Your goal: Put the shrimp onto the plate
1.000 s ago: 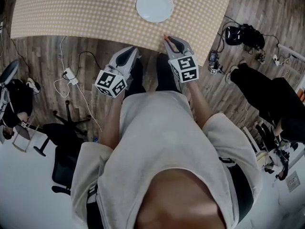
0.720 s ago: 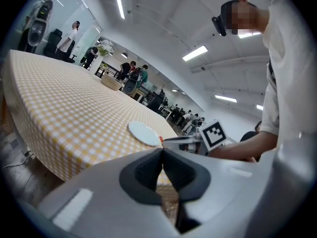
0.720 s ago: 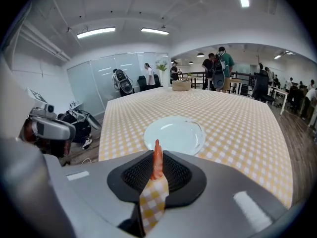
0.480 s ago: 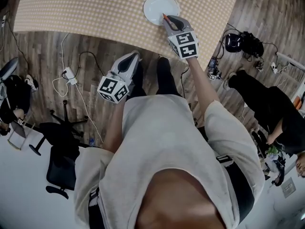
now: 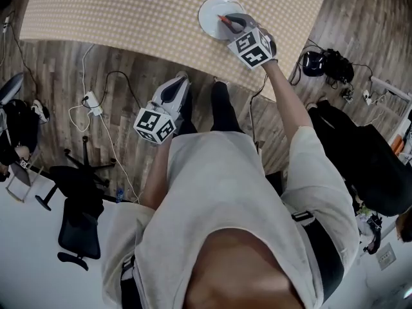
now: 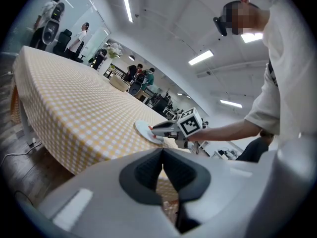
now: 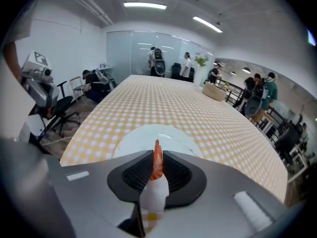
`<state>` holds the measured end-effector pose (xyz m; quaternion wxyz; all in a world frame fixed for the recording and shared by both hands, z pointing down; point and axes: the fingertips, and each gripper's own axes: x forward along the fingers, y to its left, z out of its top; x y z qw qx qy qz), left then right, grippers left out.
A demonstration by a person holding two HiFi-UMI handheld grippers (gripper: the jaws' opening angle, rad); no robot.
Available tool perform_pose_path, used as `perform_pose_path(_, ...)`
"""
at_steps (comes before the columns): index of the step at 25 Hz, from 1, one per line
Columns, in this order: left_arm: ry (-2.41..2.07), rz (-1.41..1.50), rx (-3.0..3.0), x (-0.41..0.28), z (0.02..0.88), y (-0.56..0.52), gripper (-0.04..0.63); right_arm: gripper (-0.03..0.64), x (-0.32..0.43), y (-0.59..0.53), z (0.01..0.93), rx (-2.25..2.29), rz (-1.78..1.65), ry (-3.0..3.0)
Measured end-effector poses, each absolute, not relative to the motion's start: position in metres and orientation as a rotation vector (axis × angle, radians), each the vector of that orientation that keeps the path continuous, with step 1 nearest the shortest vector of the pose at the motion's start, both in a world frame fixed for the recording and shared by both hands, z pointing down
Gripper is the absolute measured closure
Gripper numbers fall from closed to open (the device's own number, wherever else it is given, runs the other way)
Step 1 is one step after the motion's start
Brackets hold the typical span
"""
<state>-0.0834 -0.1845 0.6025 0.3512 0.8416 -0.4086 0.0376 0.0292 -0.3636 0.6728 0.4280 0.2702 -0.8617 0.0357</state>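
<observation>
A white round plate lies on the yellow checked table near its front edge. My right gripper hangs over the plate's near side, shut on a shrimp with a white body and orange tail. In the right gripper view the shrimp stands upright between the pads, above the plate. My left gripper is off the table, above the floor by the person's leg. Its jaws are together with nothing between them. The left gripper view also shows the plate far off.
Cables and a power strip lie on the wooden floor left of the person's legs. An office chair stands at the lower left. Bags and gear sit on the floor right of the table, near a dark-clothed person.
My right gripper carried the shrimp from the table's near edge forward to above the plate, and rolled as it went. The left gripper has hardly shifted.
</observation>
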Motion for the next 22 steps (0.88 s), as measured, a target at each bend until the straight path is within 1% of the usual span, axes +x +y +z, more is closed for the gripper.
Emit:
perform_pose_path(4,-1.064,0.091,2.172,-0.086,0.603,-0.183,0.586,0.557,0.018,-0.359,0.674,0.468,-0.097,-2.104)
perform_pose_path(7,-1.067,0.085,2.172,-0.086,0.602,-0.184,0.586,0.557,0.014,-0.362,0.676,0.405,-0.135,-2.079)
perform_pose_path(22,-1.095,0.068,2.160,-0.093,0.604,-0.186,0.586,0.554,0.017,-0.374,0.687,0.414,0.163,-2.163)
